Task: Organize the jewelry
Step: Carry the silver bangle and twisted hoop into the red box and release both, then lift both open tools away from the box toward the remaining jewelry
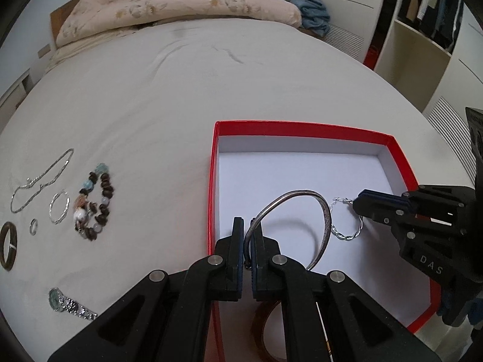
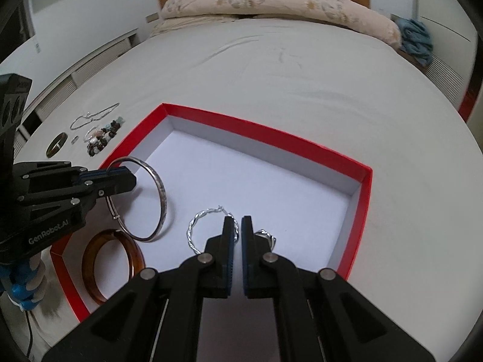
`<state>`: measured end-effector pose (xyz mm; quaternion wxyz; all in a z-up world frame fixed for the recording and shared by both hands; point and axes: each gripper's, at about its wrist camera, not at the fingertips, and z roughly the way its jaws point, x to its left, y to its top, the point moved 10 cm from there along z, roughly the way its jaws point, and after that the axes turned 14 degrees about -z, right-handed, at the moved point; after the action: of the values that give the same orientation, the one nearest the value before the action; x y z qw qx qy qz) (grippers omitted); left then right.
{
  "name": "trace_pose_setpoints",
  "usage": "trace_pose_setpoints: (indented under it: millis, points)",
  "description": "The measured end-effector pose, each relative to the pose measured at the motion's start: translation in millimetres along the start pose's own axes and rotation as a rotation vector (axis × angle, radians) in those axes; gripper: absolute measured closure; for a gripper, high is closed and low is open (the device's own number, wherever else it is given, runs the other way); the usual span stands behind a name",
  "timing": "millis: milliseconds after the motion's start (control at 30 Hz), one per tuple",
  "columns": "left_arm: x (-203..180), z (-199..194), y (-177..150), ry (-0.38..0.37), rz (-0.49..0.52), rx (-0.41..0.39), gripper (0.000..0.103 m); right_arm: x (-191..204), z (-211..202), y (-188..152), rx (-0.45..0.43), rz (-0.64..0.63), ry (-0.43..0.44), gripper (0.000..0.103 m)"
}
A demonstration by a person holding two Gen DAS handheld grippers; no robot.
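A red box [image 1: 213,181] with a white inside lies on the bed; it also shows in the right wrist view [image 2: 363,187]. My left gripper [image 1: 247,229] is shut on a silver bangle [image 1: 305,194] and holds it upright over the box floor; the bangle also shows in the right wrist view [image 2: 158,187]. My right gripper [image 2: 238,226] is shut on a twisted silver hoop earring [image 2: 193,226] inside the box; the earring also shows in the left wrist view [image 1: 347,236]. An amber bangle [image 2: 93,274] and a small silver ring [image 2: 267,235] lie in the box.
On the sheet left of the box lie a silver chain [image 1: 39,184], a hoop earring [image 1: 59,208], a small ring [image 1: 33,226], a beaded bracelet [image 1: 95,208], a dark bangle [image 1: 7,249] and a watch [image 1: 69,303]. A pillow [image 1: 181,3] lies at the headboard.
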<state>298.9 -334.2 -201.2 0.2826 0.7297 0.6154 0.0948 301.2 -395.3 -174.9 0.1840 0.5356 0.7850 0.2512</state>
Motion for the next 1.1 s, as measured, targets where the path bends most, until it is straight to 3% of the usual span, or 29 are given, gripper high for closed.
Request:
trace_pose_setpoints:
  millis: [367, 567, 667, 700, 900, 933, 1100]
  points:
    - [24, -13, -10, 0.06, -0.057, 0.004, 0.097, 14, 15, 16, 0.057, -0.131, 0.045, 0.096]
    - [20, -11, -6, 0.066, -0.067, 0.022, 0.096, 13, 10, 17, 0.076, -0.169, -0.011, 0.096]
    - [22, -12, -5, 0.06, -0.078, 0.036, 0.096, 11, 1, 16, 0.071, -0.16, -0.029, 0.083]
    - [22, -13, -5, 0.054, -0.083, 0.042, 0.096, 10, -3, 16, 0.068, -0.156, -0.038, 0.072]
    - [18, -26, -4, 0.024, -0.082, 0.039, 0.071, 0, -44, 17, 0.036, -0.118, -0.098, 0.069]
    - [18, -32, -2, 0.026, -0.082, 0.025, 0.058, 0, -51, 18, 0.031, -0.114, -0.103, 0.069]
    - [17, -69, 6, 0.009, -0.073, -0.019, 0.055, 6, -90, 17, 0.006, -0.088, -0.133, 0.069]
